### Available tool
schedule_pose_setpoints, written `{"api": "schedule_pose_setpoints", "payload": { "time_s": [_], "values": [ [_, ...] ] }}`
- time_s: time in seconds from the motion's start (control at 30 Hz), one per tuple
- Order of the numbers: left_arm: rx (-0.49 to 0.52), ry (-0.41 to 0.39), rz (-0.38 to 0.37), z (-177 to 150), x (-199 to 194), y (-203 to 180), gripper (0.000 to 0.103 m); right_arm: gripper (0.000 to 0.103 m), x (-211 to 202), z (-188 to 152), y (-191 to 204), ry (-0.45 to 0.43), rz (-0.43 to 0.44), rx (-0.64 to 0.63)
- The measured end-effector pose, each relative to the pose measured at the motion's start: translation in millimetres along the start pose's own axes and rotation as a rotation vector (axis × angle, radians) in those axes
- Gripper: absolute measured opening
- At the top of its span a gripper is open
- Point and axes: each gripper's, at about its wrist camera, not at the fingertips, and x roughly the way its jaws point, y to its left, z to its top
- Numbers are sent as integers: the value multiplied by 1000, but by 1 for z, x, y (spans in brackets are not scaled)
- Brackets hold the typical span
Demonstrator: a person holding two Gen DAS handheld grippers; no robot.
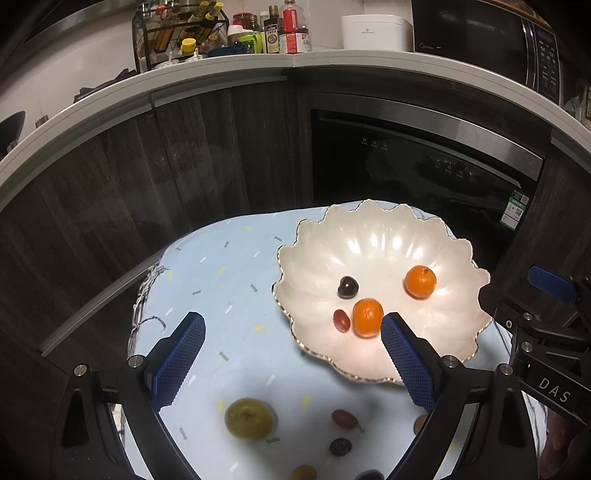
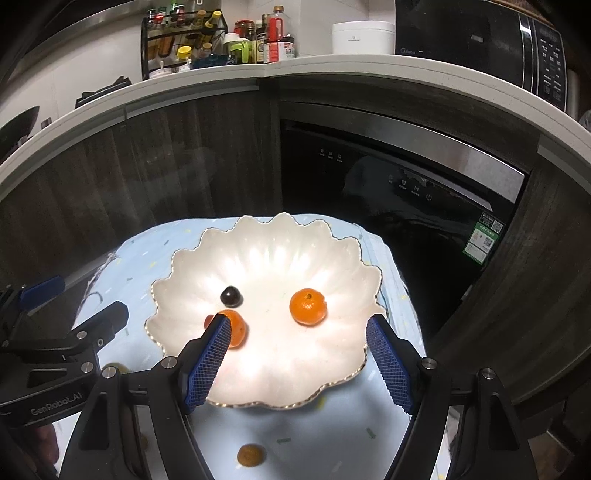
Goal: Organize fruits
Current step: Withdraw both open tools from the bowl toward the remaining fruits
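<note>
A white scalloped bowl point(image 1: 388, 236) point(image 2: 273, 236) sits on a light blue cloth point(image 1: 229, 280). Inside lie two small oranges point(image 1: 420, 281) point(image 1: 367, 317), a dark grape point(image 1: 347, 287) and a red grape point(image 1: 341, 320). In the right wrist view the same oranges point(image 2: 307, 306) point(image 2: 236, 328) and dark grape point(image 2: 231, 296) show. My left gripper point(image 1: 293, 328) stands open above the cloth, its right finger over the bowl's near rim. Loose on the cloth below it lie a green fruit point(image 1: 248, 418), a red grape point(image 1: 343, 418) and a dark grape point(image 1: 340, 446). My right gripper point(image 2: 297, 332) hangs open over the bowl, empty.
Dark cabinets and a black built-in appliance point(image 1: 417, 162) stand behind the small table. A counter above holds a bottle rack point(image 1: 177, 33), a white cooker point(image 1: 375, 31) and a microwave point(image 1: 487, 33). A brown fruit point(image 2: 251, 454) lies on the cloth near the bowl.
</note>
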Motion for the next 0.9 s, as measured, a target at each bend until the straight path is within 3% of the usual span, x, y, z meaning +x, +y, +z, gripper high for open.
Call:
{"api": "schedule_pose_setpoints", "payload": {
  "time_s": [0.9],
  "values": [
    [-14,29,16,-74,-23,-6,97,76,-18,-57,10,9,50,-78]
  ]
}}
